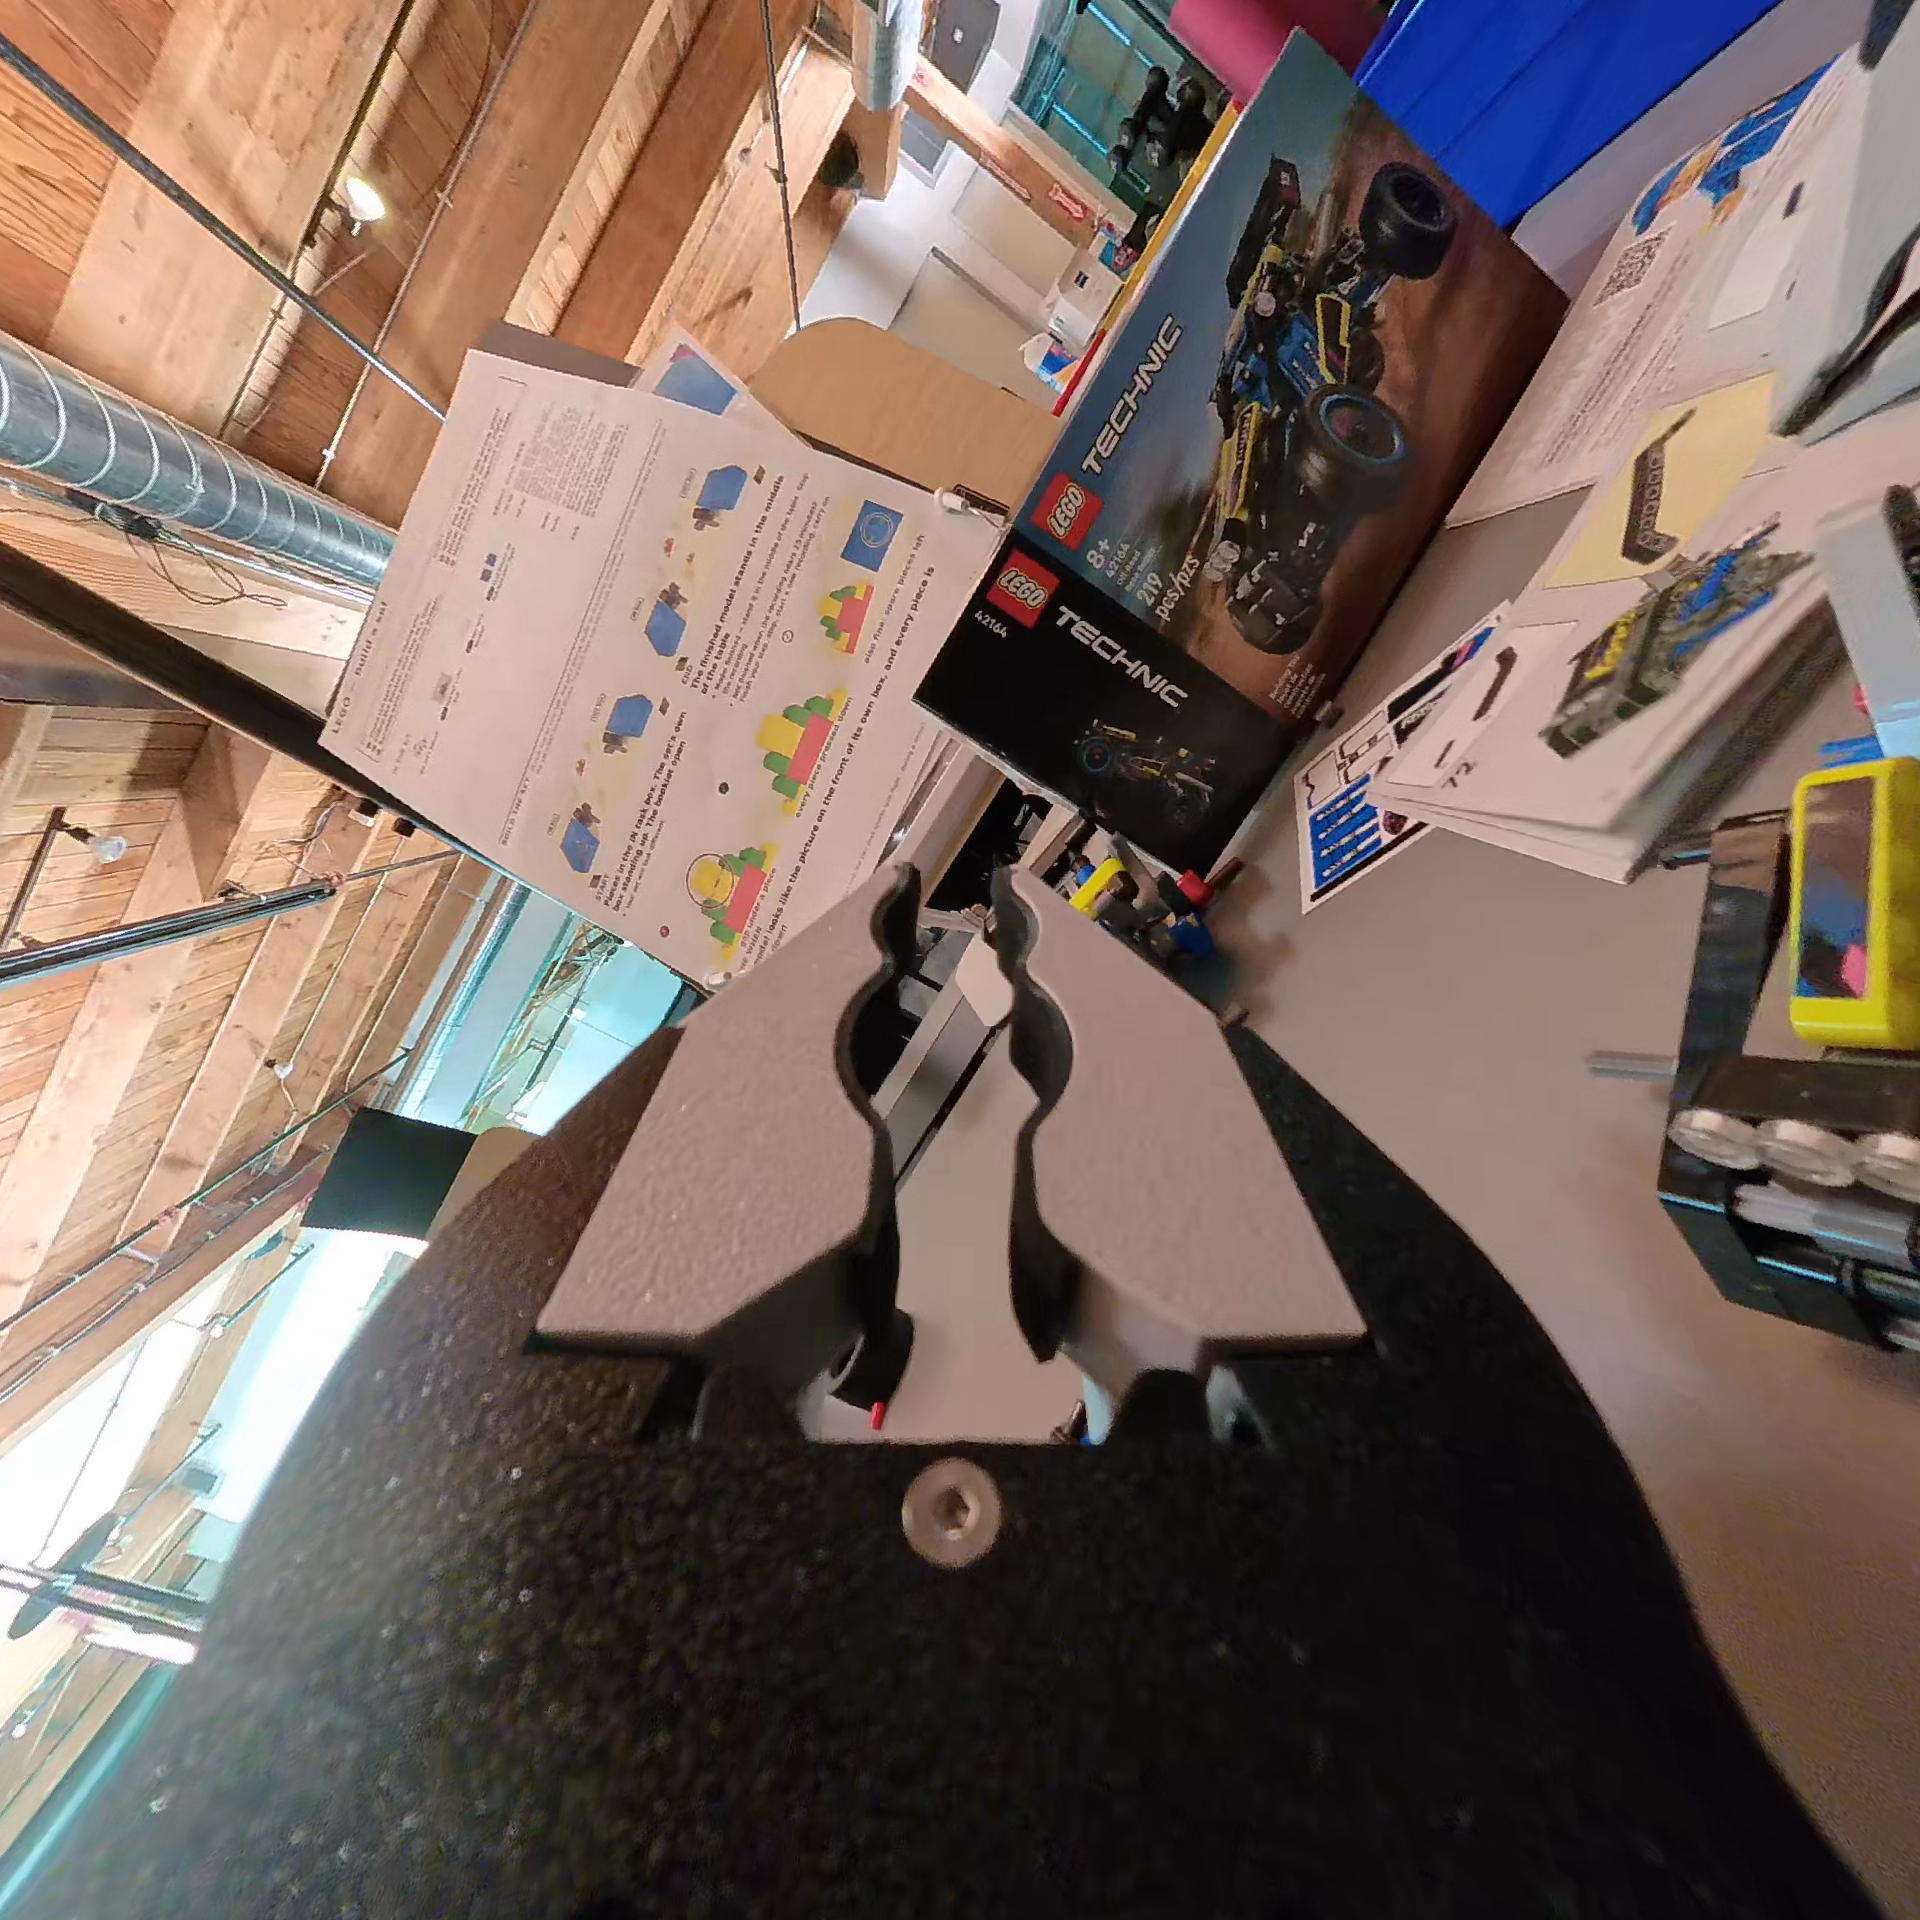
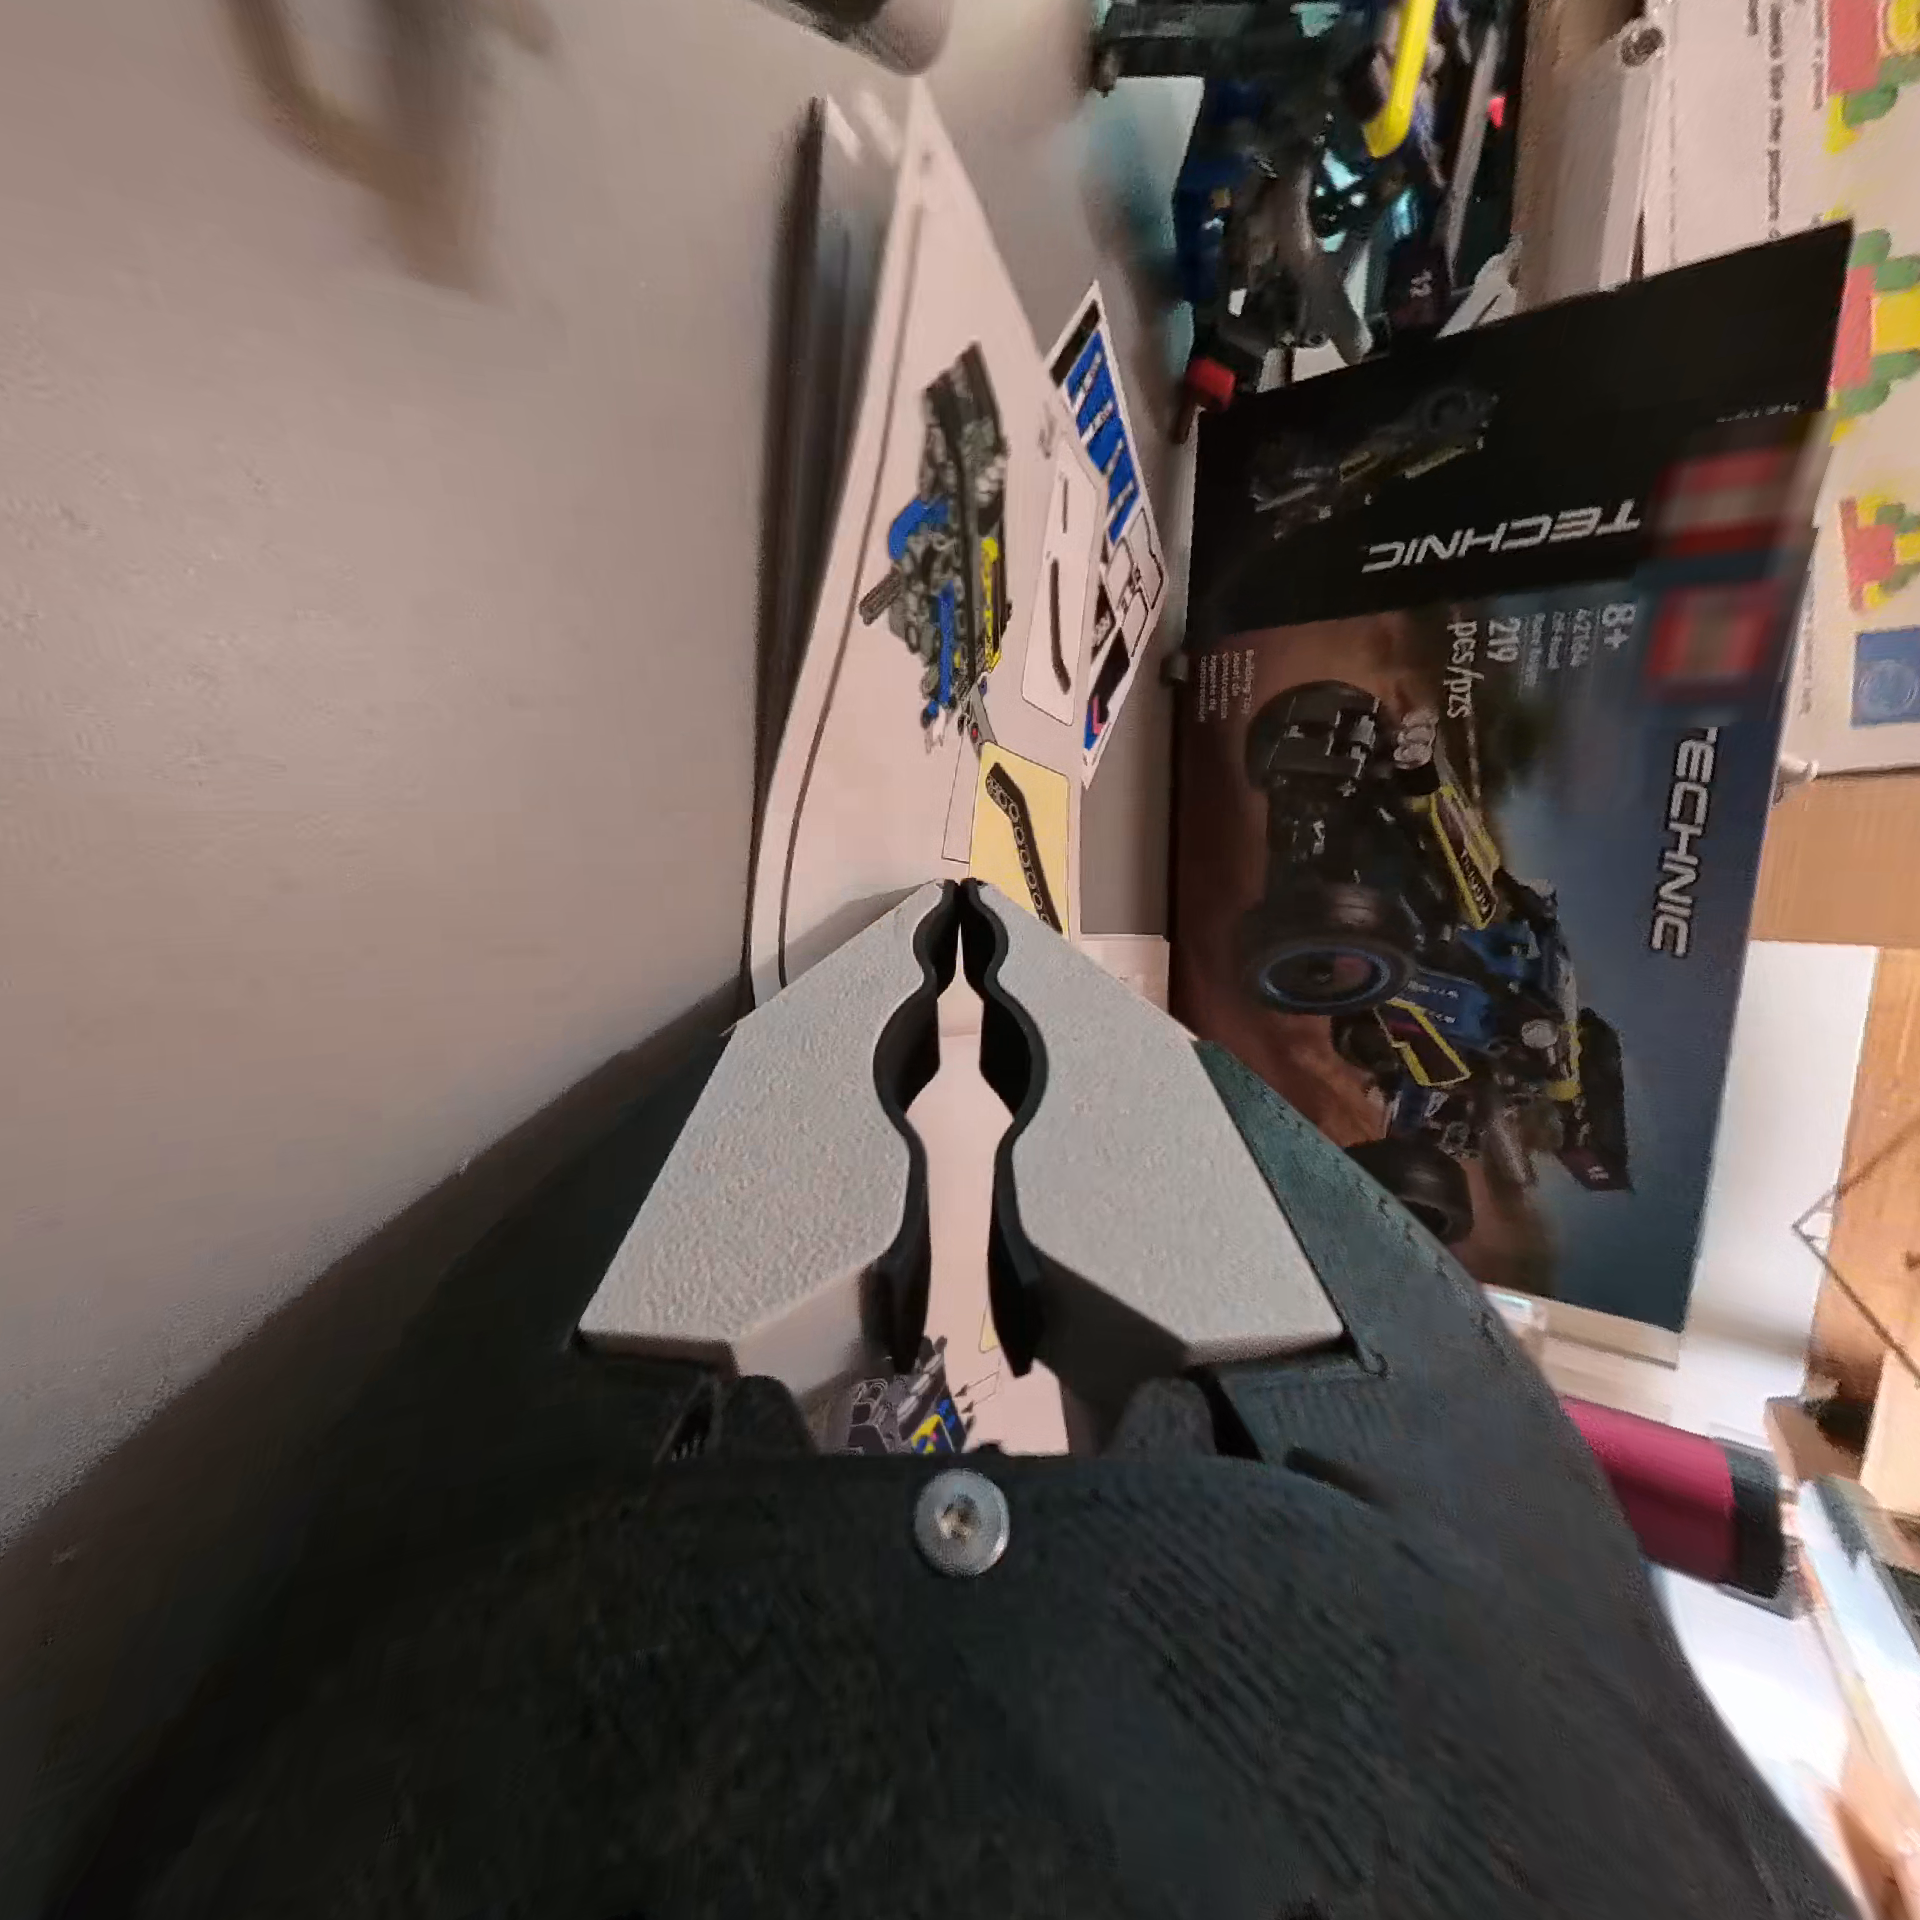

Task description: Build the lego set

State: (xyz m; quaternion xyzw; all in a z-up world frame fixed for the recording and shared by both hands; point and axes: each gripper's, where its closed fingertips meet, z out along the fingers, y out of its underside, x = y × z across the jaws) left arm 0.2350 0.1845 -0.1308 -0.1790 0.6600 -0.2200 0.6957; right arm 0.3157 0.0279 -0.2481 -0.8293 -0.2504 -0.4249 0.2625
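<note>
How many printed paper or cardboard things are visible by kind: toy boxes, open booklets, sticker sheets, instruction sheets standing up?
Toy box: 1
Open booklet: 1
Sticker sheet: 1
Standing instruction sheet: 1
Total: 4

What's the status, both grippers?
Left gripper slightly open, nothing held, up off the grey table. Right gripper shut, nothing visible between its tips, over the open white instruction booklet. Dark toy-car box standing beyond.
</note>
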